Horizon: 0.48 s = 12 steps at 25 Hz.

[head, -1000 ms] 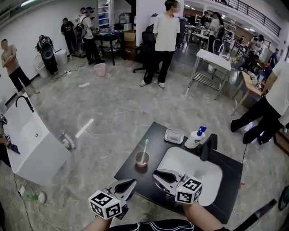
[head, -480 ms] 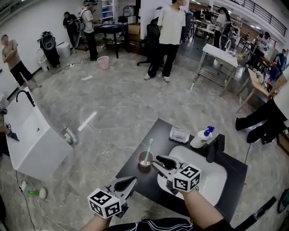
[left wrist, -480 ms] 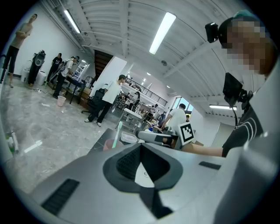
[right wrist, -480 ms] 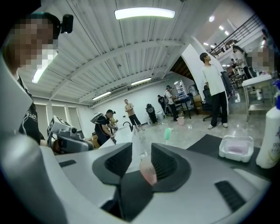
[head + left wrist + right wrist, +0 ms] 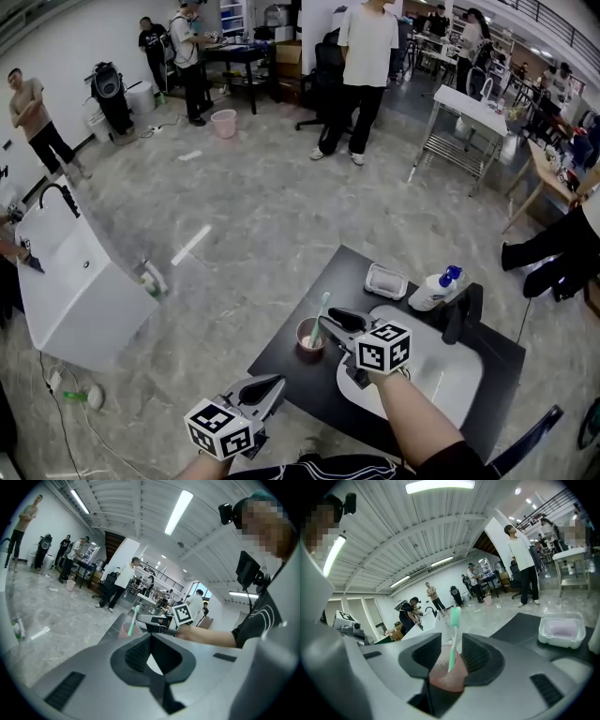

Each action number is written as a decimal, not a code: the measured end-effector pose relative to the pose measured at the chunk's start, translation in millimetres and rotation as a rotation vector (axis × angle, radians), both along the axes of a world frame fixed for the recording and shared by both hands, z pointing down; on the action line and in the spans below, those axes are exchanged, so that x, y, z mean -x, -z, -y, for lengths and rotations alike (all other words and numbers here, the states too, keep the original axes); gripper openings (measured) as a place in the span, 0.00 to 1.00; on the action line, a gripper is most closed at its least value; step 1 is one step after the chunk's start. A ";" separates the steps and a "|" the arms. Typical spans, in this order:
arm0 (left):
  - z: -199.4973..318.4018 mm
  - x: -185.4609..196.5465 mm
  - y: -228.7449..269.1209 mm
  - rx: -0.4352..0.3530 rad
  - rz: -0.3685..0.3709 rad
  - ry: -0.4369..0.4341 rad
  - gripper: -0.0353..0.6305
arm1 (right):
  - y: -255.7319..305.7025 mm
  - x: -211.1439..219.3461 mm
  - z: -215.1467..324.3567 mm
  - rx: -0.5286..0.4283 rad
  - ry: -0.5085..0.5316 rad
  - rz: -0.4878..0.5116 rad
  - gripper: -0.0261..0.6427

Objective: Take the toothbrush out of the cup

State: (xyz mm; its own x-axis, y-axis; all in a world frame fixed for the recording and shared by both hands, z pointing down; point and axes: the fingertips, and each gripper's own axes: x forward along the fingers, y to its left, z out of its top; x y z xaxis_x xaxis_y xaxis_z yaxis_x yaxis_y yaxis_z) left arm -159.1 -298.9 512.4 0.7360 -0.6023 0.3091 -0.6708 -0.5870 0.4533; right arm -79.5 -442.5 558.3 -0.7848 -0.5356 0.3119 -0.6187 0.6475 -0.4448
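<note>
Right tongs (image 5: 331, 319) moved up to the cup (image 5: 307, 337), opening around the toothbrush (image 5: 322, 309).

The one dark table (image 5: 281, 361) carries one pink cup (image 5: 307, 339), one green toothbrush (image 5: 322, 311), one white basin (image 5: 431, 375), one black tap (image 5: 460, 314), one white bottle (image 5: 435, 292) with a blue cap and one white tray (image 5: 385, 280), the last three toward 1 o'clock from the cup. Two grippers are in view, the left gripper (image 5: 272, 386) and the right gripper (image 5: 335, 323). On the floor (image 5: 244, 216) stand one white tub (image 5: 75, 300) at 9 o'clock and one pink bucket (image 5: 223, 123) at 11 o'clock.
</note>
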 end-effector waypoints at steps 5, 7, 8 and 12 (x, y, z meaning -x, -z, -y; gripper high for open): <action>-0.6 4.7 -6.2 0.014 -0.003 0.012 0.06 | -10.7 4.4 7.0 0.059 0.001 0.033 0.23; 0.3 7.0 -7.7 0.015 -0.003 0.017 0.06 | -14.2 7.3 7.4 0.064 0.007 0.022 0.23; 1.0 8.3 -8.1 0.016 -0.005 0.019 0.06 | -15.5 8.4 8.0 0.067 0.007 0.020 0.23; 2.6 11.2 -9.4 0.020 -0.009 0.026 0.06 | -15.2 11.3 9.1 0.078 0.015 0.028 0.22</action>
State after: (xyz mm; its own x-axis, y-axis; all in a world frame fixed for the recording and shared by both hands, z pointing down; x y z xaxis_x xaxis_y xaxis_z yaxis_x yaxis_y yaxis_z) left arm -170.2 -301.5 521.8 0.7228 -0.6151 0.3148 -0.6816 -0.5598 0.4712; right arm -90.8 -451.5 573.6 -0.8017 -0.4986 0.3296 -0.5955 0.6196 -0.5113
